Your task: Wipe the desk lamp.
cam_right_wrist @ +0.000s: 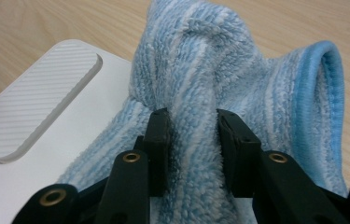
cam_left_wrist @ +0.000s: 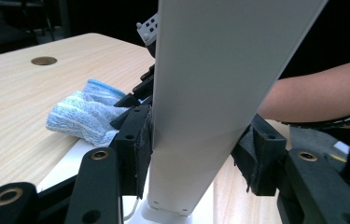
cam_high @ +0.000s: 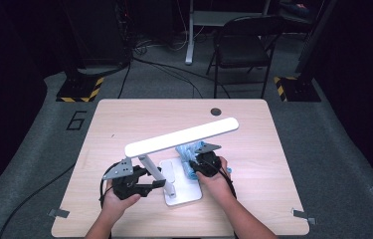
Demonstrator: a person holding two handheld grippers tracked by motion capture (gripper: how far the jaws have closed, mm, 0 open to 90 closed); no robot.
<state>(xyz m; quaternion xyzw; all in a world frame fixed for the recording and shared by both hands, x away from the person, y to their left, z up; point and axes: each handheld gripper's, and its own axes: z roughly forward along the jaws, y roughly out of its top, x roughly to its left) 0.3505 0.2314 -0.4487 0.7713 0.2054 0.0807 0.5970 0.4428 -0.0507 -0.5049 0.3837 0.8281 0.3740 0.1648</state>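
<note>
A white desk lamp stands near the table's front, its long head (cam_high: 181, 137) slanting up to the right over its flat base (cam_high: 183, 193). My left gripper (cam_high: 153, 185) (cam_left_wrist: 196, 154) is shut on the lamp's flat white stem (cam_left_wrist: 200, 93), with a pad pressed on each side. A blue striped cloth (cam_high: 188, 153) (cam_right_wrist: 238, 60) lies bunched across the right part of the base (cam_right_wrist: 46, 107). My right gripper (cam_high: 195, 167) (cam_right_wrist: 193, 140) is shut on a fold of that cloth and points down at the base. In the left gripper view the cloth (cam_left_wrist: 81, 116) sits just behind the stem.
The light wooden table (cam_high: 124, 114) has a round cable hole (cam_high: 216, 111) at the back. A black folding chair (cam_high: 243, 47) and cables stand on the floor beyond. A forearm (cam_left_wrist: 312, 93) crosses behind the stem.
</note>
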